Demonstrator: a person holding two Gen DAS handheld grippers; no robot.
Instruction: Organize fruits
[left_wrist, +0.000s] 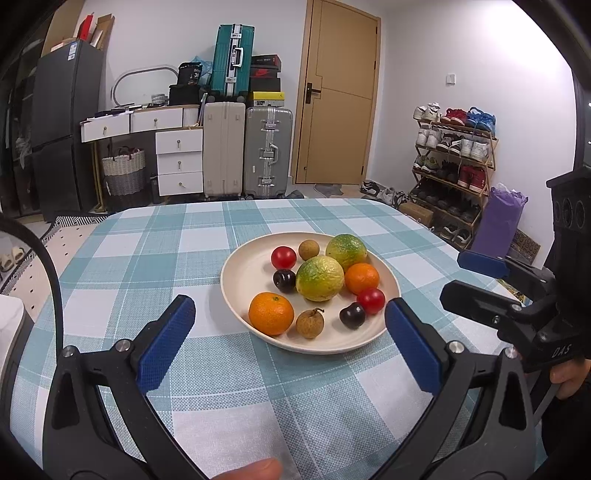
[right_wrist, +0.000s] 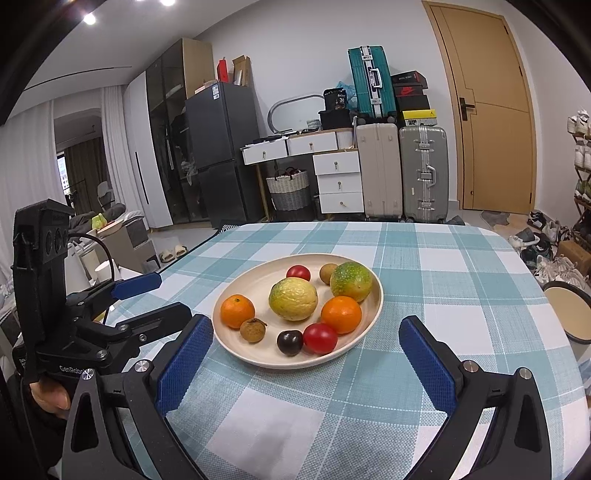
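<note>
Fruits (left_wrist: 319, 283) fill a plate (left_wrist: 243, 266) just ahead of both wide-spread, empty tools (left_wrist: 290, 319) (right_wrist: 306, 334).

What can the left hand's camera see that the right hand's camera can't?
Only the left view shows the full shoe rack, a purple bag and a second dark cherry behind the nearer yellow-green citrus. Only the right view shows curtains, ceiling lights and a round stool. Both show the plate of fruit, checked tablecloth, suitcases and door.
</note>
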